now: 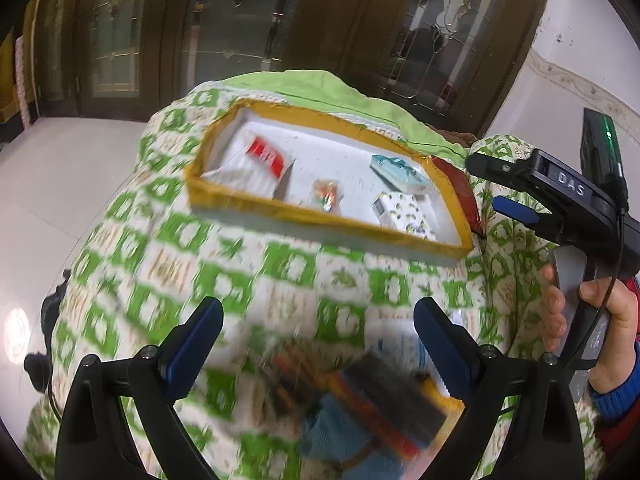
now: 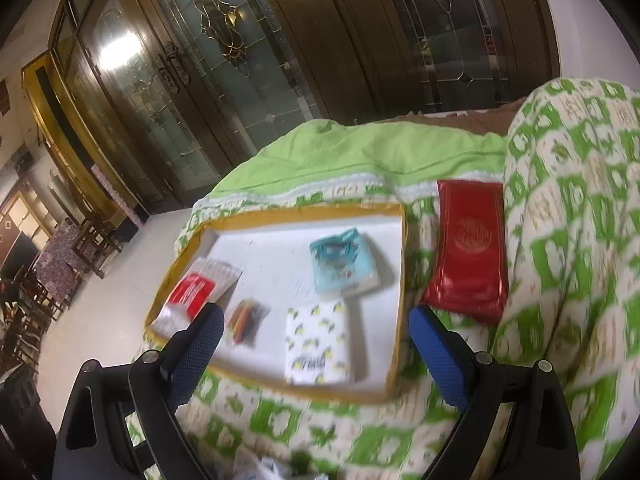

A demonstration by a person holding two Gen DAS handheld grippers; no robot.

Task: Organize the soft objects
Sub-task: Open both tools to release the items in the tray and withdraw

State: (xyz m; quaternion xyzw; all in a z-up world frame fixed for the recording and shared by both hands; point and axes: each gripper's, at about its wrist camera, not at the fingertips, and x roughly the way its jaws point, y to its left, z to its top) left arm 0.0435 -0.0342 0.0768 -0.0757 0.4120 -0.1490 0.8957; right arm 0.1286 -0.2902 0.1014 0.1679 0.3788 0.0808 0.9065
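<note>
Both tongs, the left tongs (image 1: 318,332) and the right tongs (image 2: 316,340), were held spread with nothing between them. Blurred items (image 1: 360,408) were seen nearest the left tongs. Farther, at 12 o'clock, a yellow-rimmed tray (image 2: 400,280) on the green-patterned quilt (image 2: 580,240) carried four soft packets (one lemon-printed (image 2: 318,346)). A red packet (image 2: 468,252) lay at its 3 o'clock, outside it.

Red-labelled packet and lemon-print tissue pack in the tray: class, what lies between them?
In the right wrist view, a small orange-striped packet lies on the white tray floor between the red-labelled packet and the lemon-print tissue pack.
</note>
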